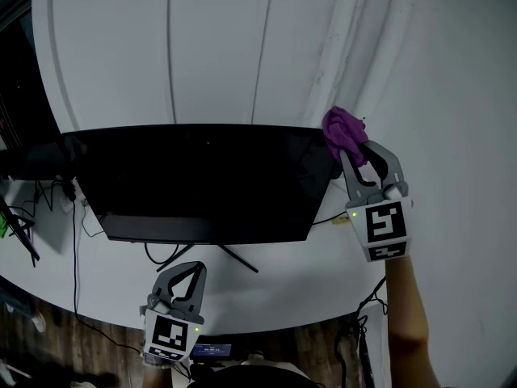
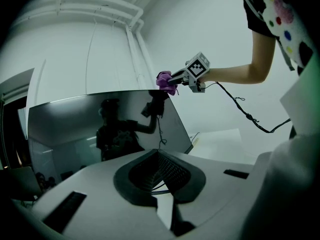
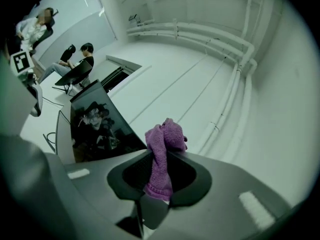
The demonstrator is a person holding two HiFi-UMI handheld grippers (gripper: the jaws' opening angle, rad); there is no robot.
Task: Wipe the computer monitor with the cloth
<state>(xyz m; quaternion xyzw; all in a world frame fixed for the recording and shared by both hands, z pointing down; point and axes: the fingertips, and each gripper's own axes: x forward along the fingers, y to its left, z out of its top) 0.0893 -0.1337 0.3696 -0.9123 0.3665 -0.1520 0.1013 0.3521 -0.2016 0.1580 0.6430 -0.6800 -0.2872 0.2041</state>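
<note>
The right gripper has its two jaws squeezed onto a purple fuzzy cloth. The cloth pokes up out of the jaws in a soft bunch. The gripper holds that bunch up at the top right corner of the wide black flat computer monitor. It looks like the cloth is touching the corner, or is just beside it. I cannot tell which.

The left gripper has its jaws pressed together with nothing in them. It hangs low, in front of the monitor's bottom edge and over the white round table, well apart from the cloth. It is not touching the monitor.

The screen is dark and shiny and shows reflections. There are no wipe marks or smudges to see, so I cannot tell which parts are clean. I think the wiping is only at this one corner now. Most of the wide screen, across to the left and down to the bottom, likely still needs the cloth.
</note>
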